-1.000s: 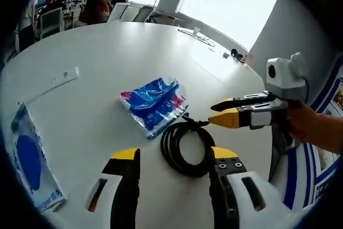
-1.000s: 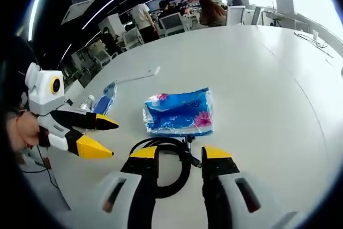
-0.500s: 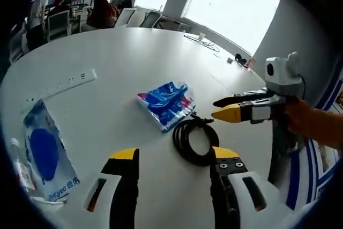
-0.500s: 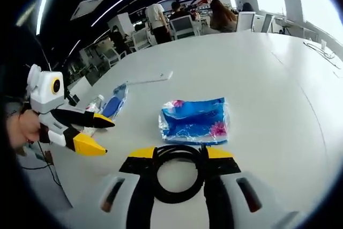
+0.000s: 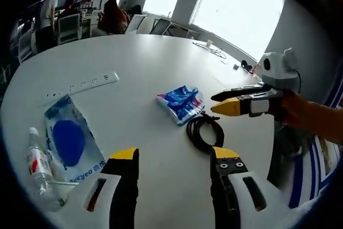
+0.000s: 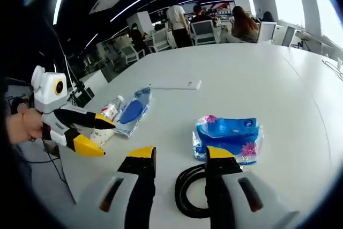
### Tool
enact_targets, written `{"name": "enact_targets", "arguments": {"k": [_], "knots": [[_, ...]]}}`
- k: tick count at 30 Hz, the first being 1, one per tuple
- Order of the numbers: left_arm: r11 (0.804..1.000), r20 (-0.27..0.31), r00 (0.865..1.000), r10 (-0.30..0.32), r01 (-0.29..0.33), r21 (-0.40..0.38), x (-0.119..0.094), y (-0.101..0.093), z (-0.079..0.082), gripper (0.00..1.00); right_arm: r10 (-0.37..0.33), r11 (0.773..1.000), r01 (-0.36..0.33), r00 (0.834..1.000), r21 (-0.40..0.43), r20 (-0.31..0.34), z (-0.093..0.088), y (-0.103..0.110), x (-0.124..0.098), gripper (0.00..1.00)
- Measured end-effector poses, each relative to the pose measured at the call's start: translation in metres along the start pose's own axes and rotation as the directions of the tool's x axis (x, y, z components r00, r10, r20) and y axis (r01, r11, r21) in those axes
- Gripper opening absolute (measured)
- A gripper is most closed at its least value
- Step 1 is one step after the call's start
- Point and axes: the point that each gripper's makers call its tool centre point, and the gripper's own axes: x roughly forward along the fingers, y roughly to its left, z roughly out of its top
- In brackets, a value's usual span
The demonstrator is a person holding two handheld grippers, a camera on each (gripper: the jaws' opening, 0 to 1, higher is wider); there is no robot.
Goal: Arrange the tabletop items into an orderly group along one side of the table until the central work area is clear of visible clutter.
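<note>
Both tongs hang open over the white round table point(image 5: 161, 68), holding nothing.

Going left to right in the left gripper view: a clear plastic water bottle point(image 5: 38, 165) and a flat blue-and-clear plastic pack point(image 5: 69, 142) lie left of the left gripper point(image 5: 172, 156), likely grouped at that side already. A long white power strip point(image 5: 80, 85) sits far ahead. The crinkly blue-and-pink tissue pack point(image 5: 181, 102) and the shiny black coiled cable point(image 5: 204, 132) touch, just ahead of the right jaw. The right gripper point(image 6: 176, 155) hangs over that coil, jaws apart.
</note>
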Motion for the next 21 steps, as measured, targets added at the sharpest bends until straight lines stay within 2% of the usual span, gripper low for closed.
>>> {"name": "enact_targets", "arguments": {"k": [10, 21], "knots": [[0.998, 0.023, 0.998, 0.052, -0.052, -0.026, -0.043, 0.031, -0.01, 0.54, 0.055, 0.997, -0.055, 0.998, -0.059, -0.003, 0.017, 0.032, 0.016, 0.38], [0.994, 0.043, 0.994, 0.097, -0.095, -0.051, -0.085, 0.06, -0.019, 0.54, 0.108, 0.986, -0.111, 0.994, -0.124, -0.03, 0.025, 0.065, 0.028, 0.41]]}}
